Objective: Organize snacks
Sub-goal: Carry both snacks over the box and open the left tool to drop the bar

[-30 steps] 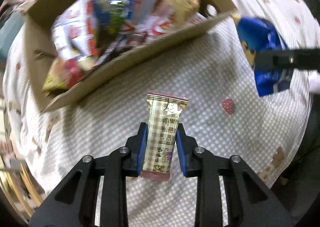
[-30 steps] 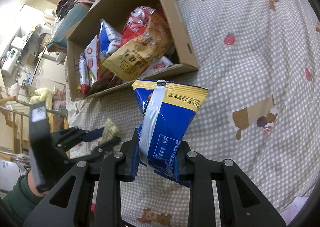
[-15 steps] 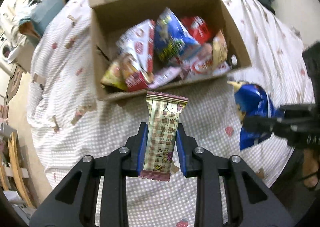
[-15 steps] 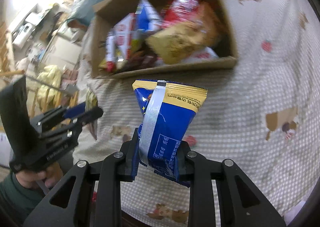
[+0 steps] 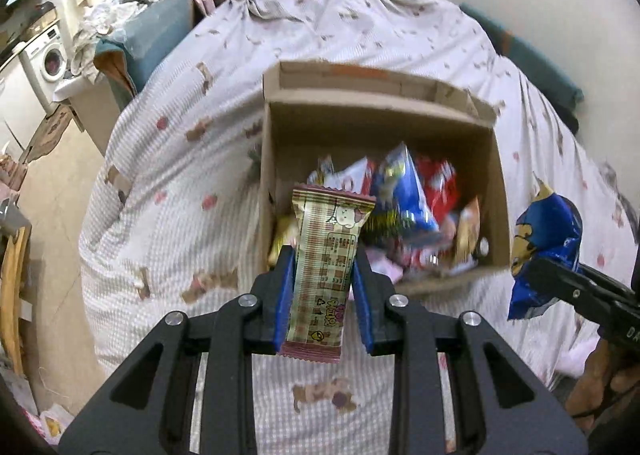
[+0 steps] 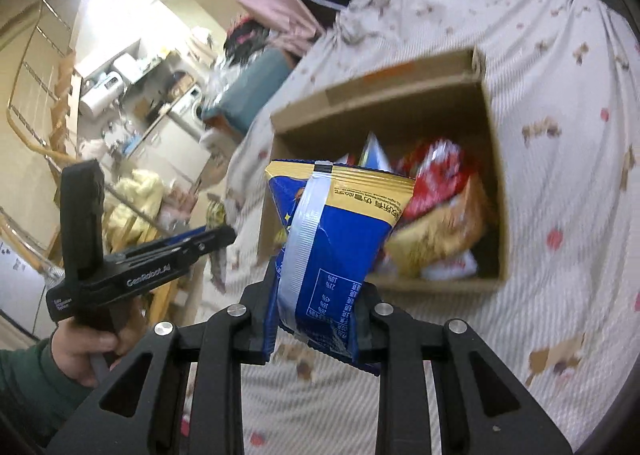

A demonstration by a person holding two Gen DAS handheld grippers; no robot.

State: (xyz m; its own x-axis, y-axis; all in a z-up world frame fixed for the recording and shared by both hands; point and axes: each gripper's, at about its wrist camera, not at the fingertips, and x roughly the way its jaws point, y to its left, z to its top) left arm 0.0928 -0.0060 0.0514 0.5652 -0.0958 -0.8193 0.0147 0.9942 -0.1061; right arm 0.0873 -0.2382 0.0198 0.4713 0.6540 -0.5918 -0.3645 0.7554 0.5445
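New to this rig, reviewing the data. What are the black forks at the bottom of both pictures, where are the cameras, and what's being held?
No robot here: a person carries one handheld two-finger gripper per hand, with a fisheye camera on each looking along its fingers. The left gripper is shut on a beige checked cartoon-print snack bar. The right gripper is shut on a blue-and-gold crinkly snack bag. Both hang above a brown cardboard box of mixed snack packets, which sits on a checked bedspread.
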